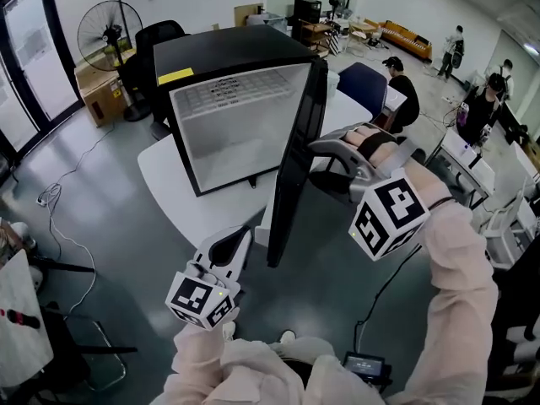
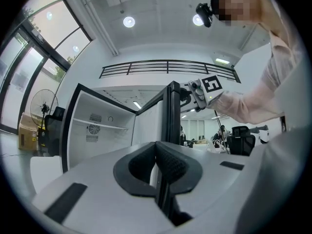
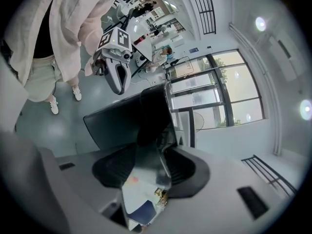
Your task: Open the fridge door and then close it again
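Grey floor surrounds a white table (image 1: 165, 182). Nearest, the left gripper (image 1: 239, 241) hangs with jaws pressed together, just beside the open door's (image 1: 292, 184) lower corner. The right gripper (image 1: 319, 148) pinches the door's top edge. Beyond, on the table, the black fridge (image 1: 228, 53) holds a wire shelf (image 1: 245, 91).

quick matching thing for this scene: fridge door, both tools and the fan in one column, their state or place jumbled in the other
1 fridge door
2 left tool
3 right tool
4 fan

a jaws together, nothing between
b by the windows
c swung open
d jaws astride the door's edge

Pairs: 1-c, 2-a, 3-d, 4-b
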